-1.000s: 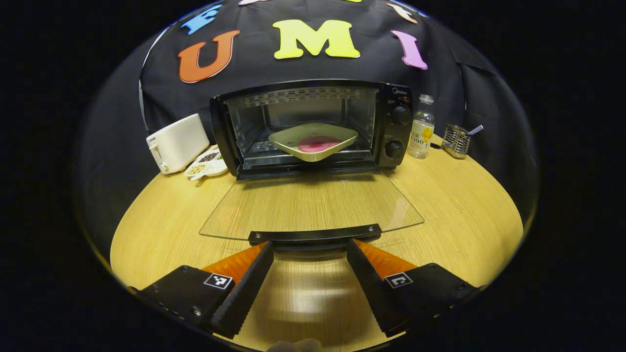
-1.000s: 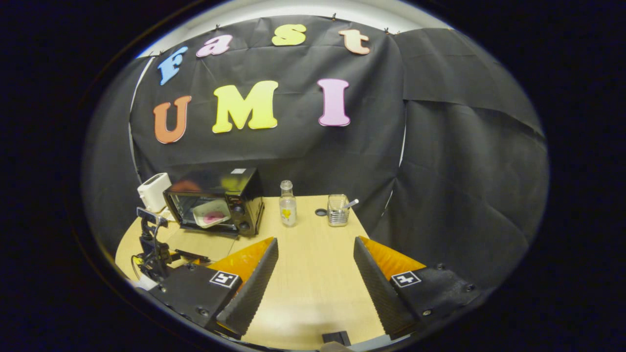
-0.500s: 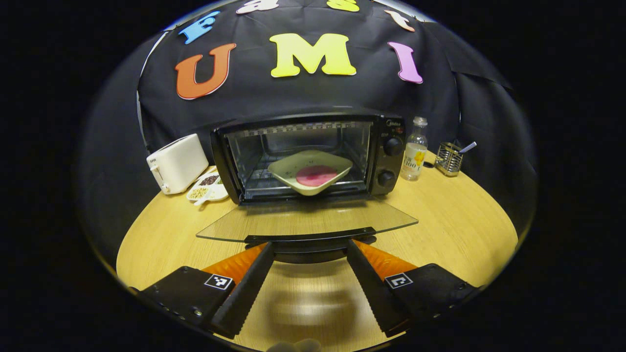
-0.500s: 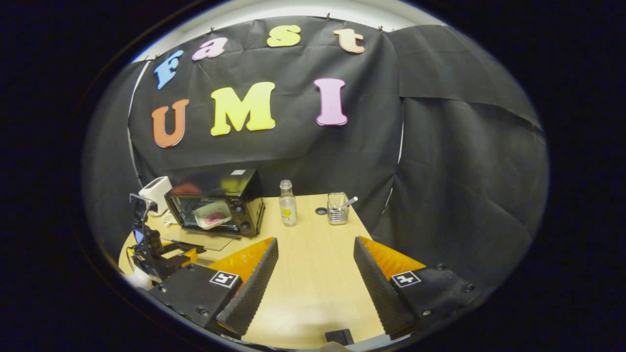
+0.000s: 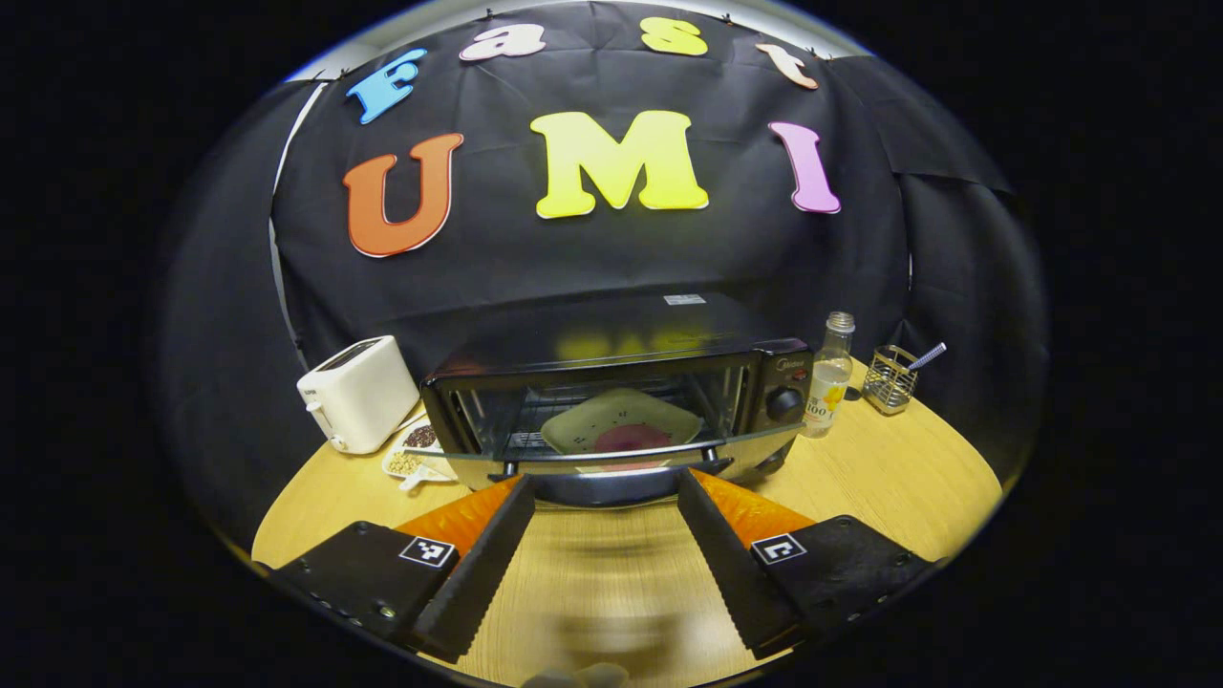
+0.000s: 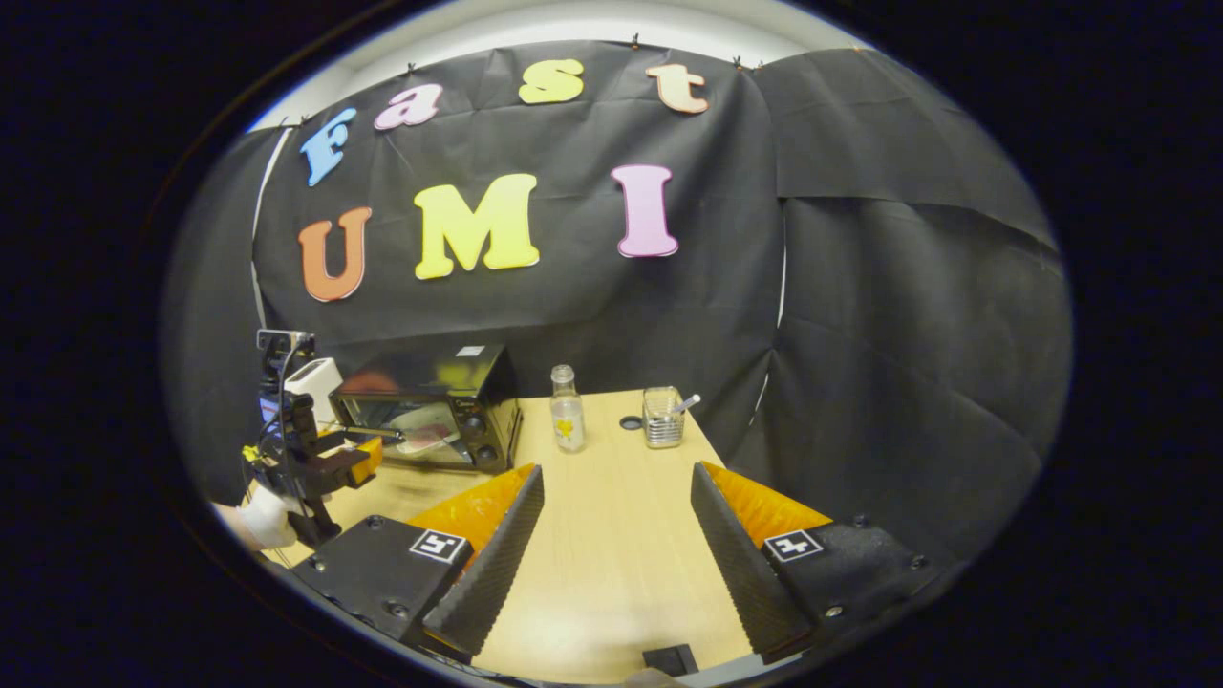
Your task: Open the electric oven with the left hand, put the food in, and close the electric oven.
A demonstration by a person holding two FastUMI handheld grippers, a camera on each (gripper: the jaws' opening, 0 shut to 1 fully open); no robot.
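Plate inside oven on table; toaster left, bottle right.

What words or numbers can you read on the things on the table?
Brand mark on the oven: too small to read.
White sticker on top of the oven: too small to read.
Label on the bottle: too blurred to read.
Mark on the toaster: too small to read.

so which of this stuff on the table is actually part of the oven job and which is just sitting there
Part of the job:
- electric oven
- oven door, partly raised
- plate of food inside
- left tool at the door handle

Just sitting there:
- toaster
- snack dish
- bottle
- wire holder
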